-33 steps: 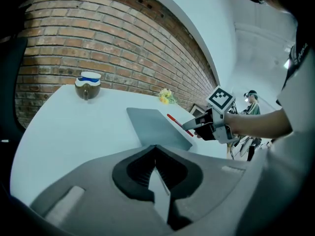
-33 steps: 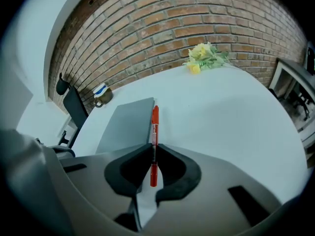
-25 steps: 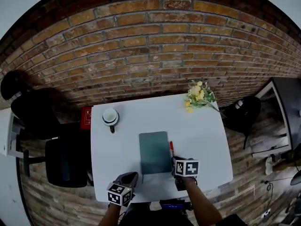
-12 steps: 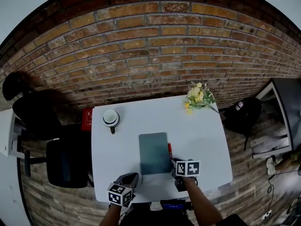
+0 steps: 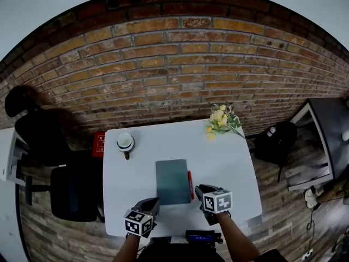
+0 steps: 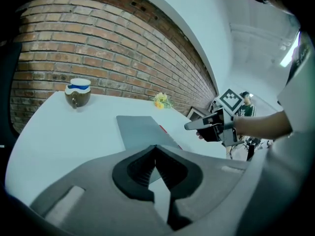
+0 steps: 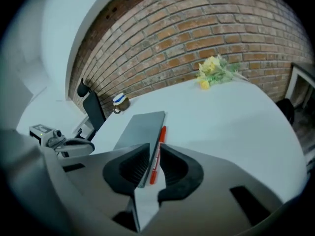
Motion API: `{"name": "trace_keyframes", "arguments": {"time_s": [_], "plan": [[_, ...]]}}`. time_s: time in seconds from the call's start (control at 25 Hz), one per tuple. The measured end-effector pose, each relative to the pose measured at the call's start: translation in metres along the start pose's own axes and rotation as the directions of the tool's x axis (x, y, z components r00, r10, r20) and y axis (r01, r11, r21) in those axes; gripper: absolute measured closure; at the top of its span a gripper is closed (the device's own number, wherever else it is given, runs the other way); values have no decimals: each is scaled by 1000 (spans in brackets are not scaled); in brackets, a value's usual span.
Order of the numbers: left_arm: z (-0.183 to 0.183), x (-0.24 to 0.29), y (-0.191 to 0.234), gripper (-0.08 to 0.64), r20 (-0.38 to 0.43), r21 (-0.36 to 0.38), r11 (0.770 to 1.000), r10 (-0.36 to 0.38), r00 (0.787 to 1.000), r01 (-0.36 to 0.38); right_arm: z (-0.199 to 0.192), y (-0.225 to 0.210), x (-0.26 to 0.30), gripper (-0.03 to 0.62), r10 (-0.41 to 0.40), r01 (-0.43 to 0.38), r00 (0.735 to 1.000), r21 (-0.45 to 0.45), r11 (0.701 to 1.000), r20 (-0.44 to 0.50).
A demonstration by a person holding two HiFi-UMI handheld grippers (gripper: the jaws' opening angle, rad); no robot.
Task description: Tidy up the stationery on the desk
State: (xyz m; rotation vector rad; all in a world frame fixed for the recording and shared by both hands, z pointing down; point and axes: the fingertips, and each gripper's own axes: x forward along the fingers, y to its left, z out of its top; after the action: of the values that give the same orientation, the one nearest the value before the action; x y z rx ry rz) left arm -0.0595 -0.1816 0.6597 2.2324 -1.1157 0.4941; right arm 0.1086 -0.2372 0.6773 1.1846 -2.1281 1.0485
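A grey notebook (image 5: 172, 181) (image 6: 140, 130) (image 7: 142, 127) lies flat in the middle of the white desk (image 5: 229, 162). A red pen (image 5: 190, 184) (image 7: 161, 134) rests on the desk, tight along the notebook's right edge. My right gripper (image 5: 202, 191) (image 7: 155, 149) hovers just above the pen's near end. Its jaws have just been opening; the pen shows through the gap, but the pads do not press it. My left gripper (image 5: 149, 204) (image 6: 155, 149) is shut and empty near the front edge, left of the notebook.
A mug (image 5: 125, 142) (image 6: 78, 92) stands at the desk's far left corner and a yellow flower bunch (image 5: 220, 120) (image 7: 214, 68) lies at the far right. A black chair (image 5: 71, 190) stands left of the desk, with a brick wall behind it.
The right gripper has lifted and drawn back from the pen, its jaws parting. The pen now lies bare beside the notebook. The left gripper rose slightly.
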Motion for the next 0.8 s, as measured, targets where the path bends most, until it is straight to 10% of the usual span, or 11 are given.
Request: {"name": "trace_keyframes", "arguments": {"time_s": [0.44, 0.8], "plan": [[39, 24, -46, 548, 75, 72, 996, -51, 996, 45, 27, 37, -55, 581, 210, -165, 970, -300, 940, 123], [22, 19, -72, 548, 76, 35, 999, 18, 997, -21, 17, 18, -78, 583, 253, -202, 961, -347, 916, 108]]}}
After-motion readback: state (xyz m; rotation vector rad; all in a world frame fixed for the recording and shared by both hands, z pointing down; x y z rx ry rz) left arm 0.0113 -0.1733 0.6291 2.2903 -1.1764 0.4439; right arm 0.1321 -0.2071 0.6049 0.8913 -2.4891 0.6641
